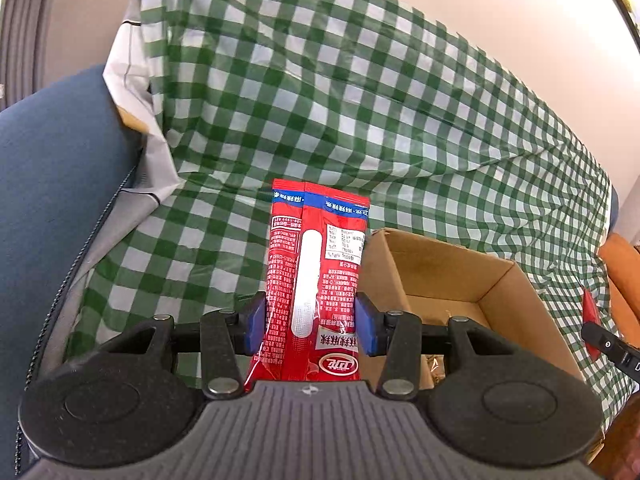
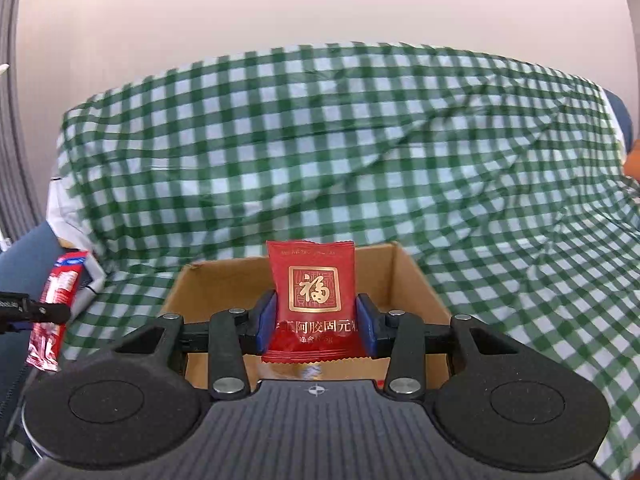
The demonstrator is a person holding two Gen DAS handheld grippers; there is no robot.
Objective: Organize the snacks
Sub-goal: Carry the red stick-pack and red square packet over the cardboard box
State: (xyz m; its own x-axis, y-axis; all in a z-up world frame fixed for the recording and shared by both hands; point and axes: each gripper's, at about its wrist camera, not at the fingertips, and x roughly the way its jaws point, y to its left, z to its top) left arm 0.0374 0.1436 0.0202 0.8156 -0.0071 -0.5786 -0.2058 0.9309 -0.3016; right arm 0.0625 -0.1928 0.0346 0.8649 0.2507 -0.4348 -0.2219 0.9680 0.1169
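My left gripper (image 1: pixel 310 326) is shut on a long red snack packet (image 1: pixel 316 276) with a blue top band, held upright just left of an open cardboard box (image 1: pixel 440 272). My right gripper (image 2: pixel 316 324) is shut on a small red snack pouch (image 2: pixel 312 300) with a gold emblem, held above the open box (image 2: pixel 404 280). The left gripper and its long red packet (image 2: pixel 56 308) also show at the left edge of the right wrist view. The right gripper's tip (image 1: pixel 608 346) shows at the right edge of the left wrist view.
A green and white checked cloth (image 1: pixel 340 100) covers the surface and the raised back behind the box. A blue cushion (image 1: pixel 52 184) lies at the left. An orange object (image 1: pixel 624 276) sits at the far right. Something small lies on the box floor (image 1: pixel 436 364).
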